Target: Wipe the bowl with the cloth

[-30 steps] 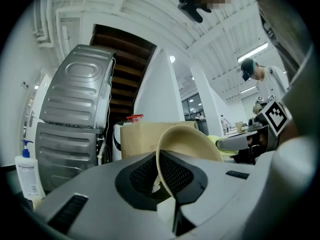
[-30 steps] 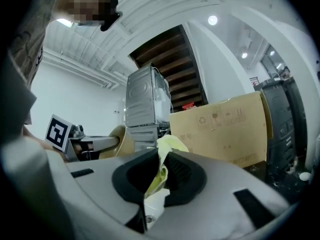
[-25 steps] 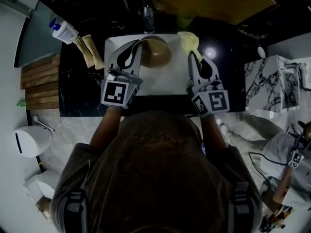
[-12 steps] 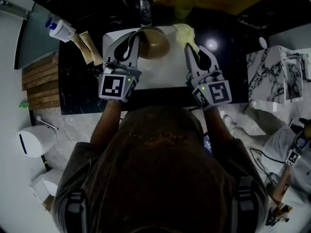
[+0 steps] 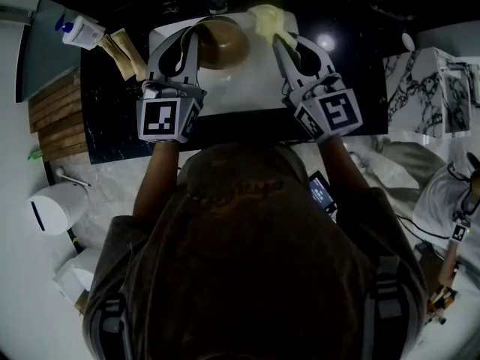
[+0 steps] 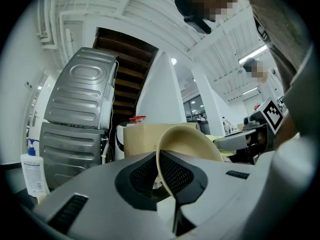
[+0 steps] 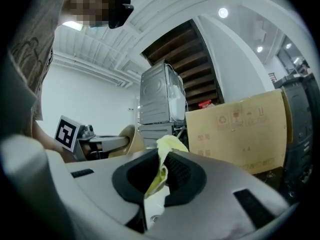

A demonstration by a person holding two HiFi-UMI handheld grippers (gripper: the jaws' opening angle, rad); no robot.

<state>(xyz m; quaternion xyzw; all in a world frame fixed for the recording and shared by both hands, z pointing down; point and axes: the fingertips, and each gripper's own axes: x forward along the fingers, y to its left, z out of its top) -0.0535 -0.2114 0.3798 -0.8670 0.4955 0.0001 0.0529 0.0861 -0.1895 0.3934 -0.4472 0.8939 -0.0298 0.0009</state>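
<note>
While tight on bowl (image 6: pixel 192 144), cloth (image 7: pixel 167 145): fingers (image 6: pixel 100 184)

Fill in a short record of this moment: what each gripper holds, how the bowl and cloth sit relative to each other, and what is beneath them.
left gripper: jaws shut on the rim of the tan bowl
right gripper: jaws shut on the yellow cloth
bowl and cloth: side by side, cloth to the bowl's right; whether they touch cannot be told
beneath: white basin set in a black counter
elsewhere: pump bottle at the counter's far left
</note>
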